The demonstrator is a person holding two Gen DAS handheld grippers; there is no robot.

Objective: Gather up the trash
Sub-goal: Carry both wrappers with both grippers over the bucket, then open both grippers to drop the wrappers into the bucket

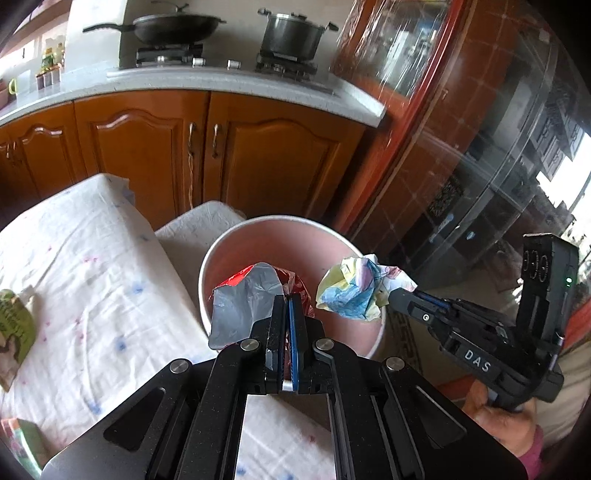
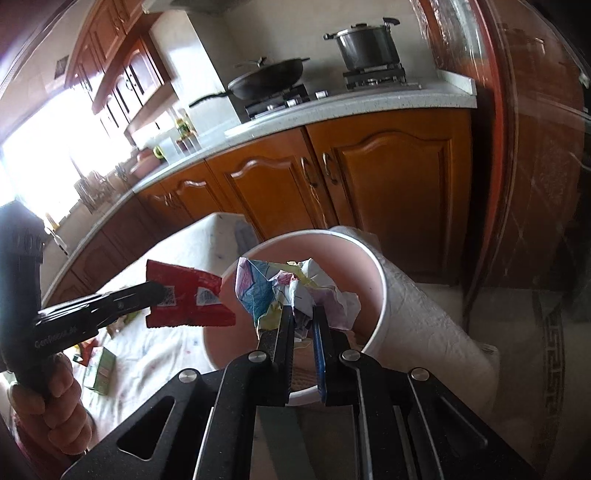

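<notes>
A kitchen, with orange-brown wooden cabinets (image 1: 147, 147) under a pale speckled countertop (image 1: 221, 86); in the foreground a table (image 1: 92, 266) draped in white cloth with faint blue and pink marks.

Beside the table edge, a pink bin (image 1: 280, 236) with a white rim, mouth open upward. Over its mouth, two pieces of trash, each clamped in its own gripper. Left gripper (image 1: 287, 299): jaws pressed tight on a red snack wrapper (image 1: 243, 295) with a silvery inside, held above the near-left part of the bin's opening; in the right wrist view the same wrapper (image 2: 184, 302) just outside the rim, on the table side. Right gripper (image 2: 303, 314): jaws narrowed onto a crumpled ball of coloured paper (image 2: 291, 288), blue, yellow, pink and white, hanging over the inside of the bin (image 2: 373, 295); from the left wrist view the paper ball (image 1: 354, 291) above the bin's right rim, with the right gripper (image 1: 393, 295) behind it and a hand (image 1: 502, 417) on its handle. Likewise a hand (image 2: 51, 398) gripping the left gripper's (image 2: 157, 291) handle in the right wrist view.

Further out on the cloth: a green packet (image 1: 14, 325) at the left edge and a small green carton (image 2: 99, 369) lying flat. Behind the bin, a white cloth-covered shape (image 1: 199, 229). On the stove at the back, a dark wok (image 1: 173, 27) and a steel pot (image 1: 293, 35) with its lid on. To the right, a dark glossy red-framed door (image 1: 461, 147).
</notes>
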